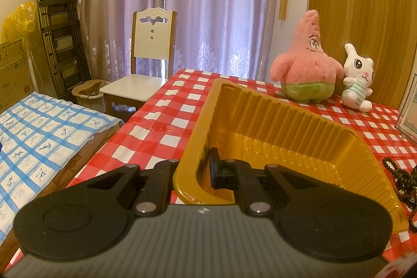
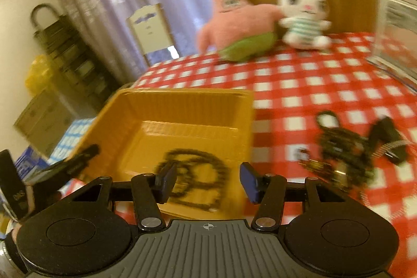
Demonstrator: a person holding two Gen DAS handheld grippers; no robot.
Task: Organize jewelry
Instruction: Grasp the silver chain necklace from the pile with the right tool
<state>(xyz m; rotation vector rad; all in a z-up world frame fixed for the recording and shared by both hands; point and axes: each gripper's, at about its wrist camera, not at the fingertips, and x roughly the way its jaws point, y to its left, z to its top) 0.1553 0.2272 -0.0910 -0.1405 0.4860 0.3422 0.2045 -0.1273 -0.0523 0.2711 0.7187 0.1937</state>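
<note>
Left view: left gripper (image 1: 206, 171) fingers pinch the yellow tray (image 1: 273, 121) wall, tilting it above the table (image 1: 166, 116).
Right view: right gripper (image 2: 207, 183) fingers apart, empty; bead string (image 2: 192, 173) in tray.
Left to do: jewelry pile (image 2: 338, 147) beside the tray.

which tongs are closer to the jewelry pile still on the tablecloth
Right. The right tongs hang open over the yellow tray, with the jewelry pile just beside them. The left tongs grip the tray's opposite wall.
</note>
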